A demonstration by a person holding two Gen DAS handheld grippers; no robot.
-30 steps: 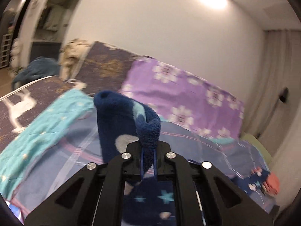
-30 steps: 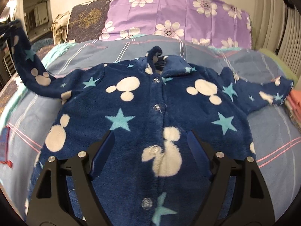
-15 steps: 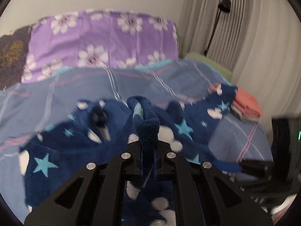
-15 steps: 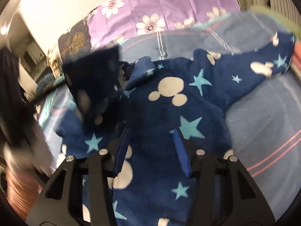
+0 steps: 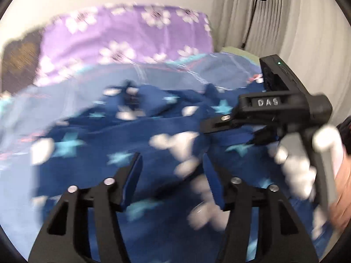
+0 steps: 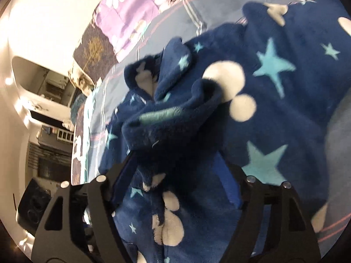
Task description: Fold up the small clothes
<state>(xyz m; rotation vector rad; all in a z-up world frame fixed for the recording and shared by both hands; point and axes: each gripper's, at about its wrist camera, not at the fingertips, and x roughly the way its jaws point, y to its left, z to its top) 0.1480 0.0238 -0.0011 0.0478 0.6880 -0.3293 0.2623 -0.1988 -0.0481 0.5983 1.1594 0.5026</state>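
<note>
One fleece jacket (image 5: 136, 144) lies on the bed (image 5: 19, 175), and two grippers work over it; the left gripper (image 5: 172, 173) hovers with its jaws apart and empty; the right gripper (image 6: 177, 171) also has its jaws apart, a bunched sleeve (image 6: 166, 114) heaped between them — no grip on it shows. One purple flowered pillow (image 5: 127, 37) stands at the head; a curtain (image 5: 307, 22) hangs at the right. In the left wrist view the right gripper (image 5: 221, 121) blocks part of the jacket. The jacket is dark blue with teal stars and white mouse heads; much is motion-blurred.
</note>
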